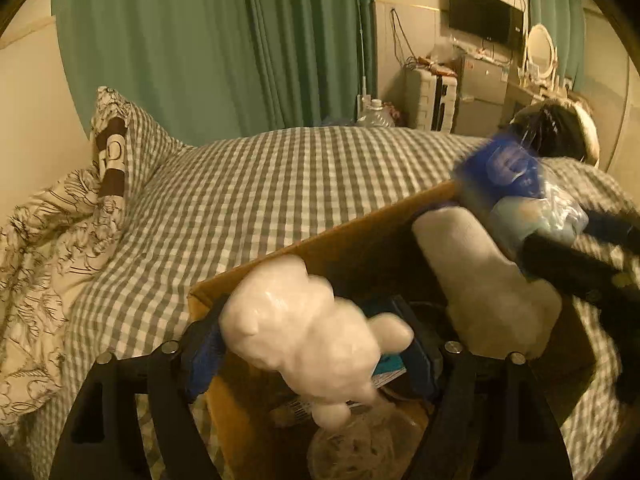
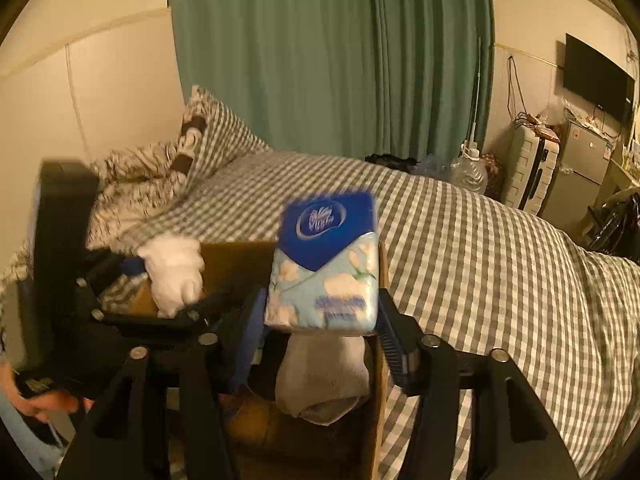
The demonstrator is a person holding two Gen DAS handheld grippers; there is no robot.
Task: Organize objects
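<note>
Here the left gripper (image 1: 316, 344) pinches a white plush toy (image 1: 308, 328) in the lower centre of its frame, above the open cardboard box (image 1: 320, 240) on the checkered bed (image 1: 280, 176). The right gripper (image 2: 320, 320) pinches a blue tissue pack (image 2: 324, 264) at centre, over a grey cloth (image 2: 320, 376) in the box.

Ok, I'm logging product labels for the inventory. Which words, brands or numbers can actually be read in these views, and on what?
"Vinda": blurred white oval logo on the tissue pack, held in the right gripper; likely but uncertain.
Pale line low on the pack's front: too blurred to read.
Barcode label inside the cardboard box, under the white plush toy in the left gripper: too small.
Letter-like brown-and-white pattern on the pillow: unreadable.
</note>
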